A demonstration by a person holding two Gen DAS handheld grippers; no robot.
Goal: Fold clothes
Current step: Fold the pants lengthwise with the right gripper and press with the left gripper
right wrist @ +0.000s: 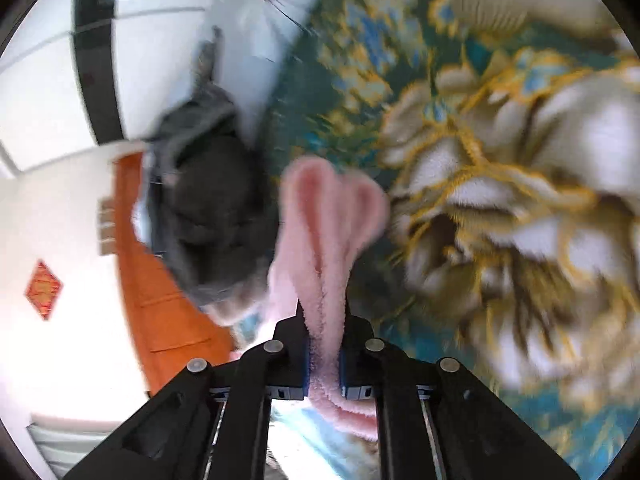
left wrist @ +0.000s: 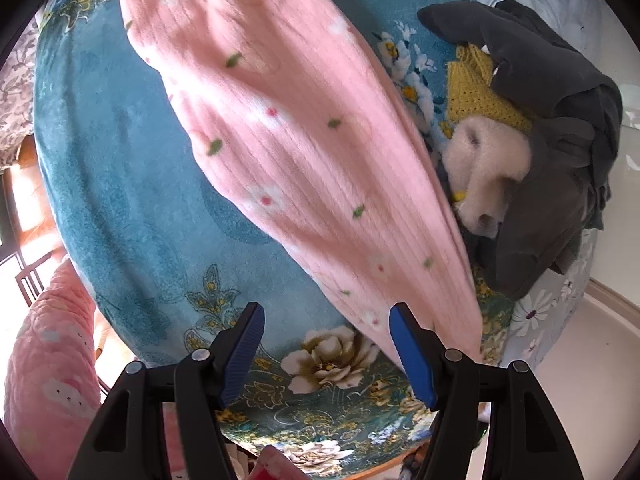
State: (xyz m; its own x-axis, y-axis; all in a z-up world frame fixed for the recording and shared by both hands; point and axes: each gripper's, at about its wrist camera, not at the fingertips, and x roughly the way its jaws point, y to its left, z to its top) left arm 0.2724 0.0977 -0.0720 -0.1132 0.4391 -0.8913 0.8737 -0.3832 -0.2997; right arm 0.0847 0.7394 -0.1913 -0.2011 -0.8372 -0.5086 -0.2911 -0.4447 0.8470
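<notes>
One pink fleece garment [left wrist: 288,152], dotted with small green leaves and white flowers, stretched in a long band from the far left down to the near right across one teal bedspread [left wrist: 120,184] printed with gold and cream flowers. Left gripper [left wrist: 328,356] hanging above the bedspread's near edge, its two blue pads [left wrist: 412,356] well apart, nothing between them; right pad just beside the garment's near end. Right gripper [right wrist: 323,344] clamped tight on a bunched fold of the same pink fleece garment [right wrist: 328,232], two loops of cloth sticking out beyond the fingers; view much blurred. On the far right of the bed, one pile: one dark grey garment [left wrist: 560,152] on top, one yellow knit piece [left wrist: 476,92] and one cream fluffy piece [left wrist: 488,164] under it. One pink quilt [left wrist: 48,368] at the near left edge.
</notes>
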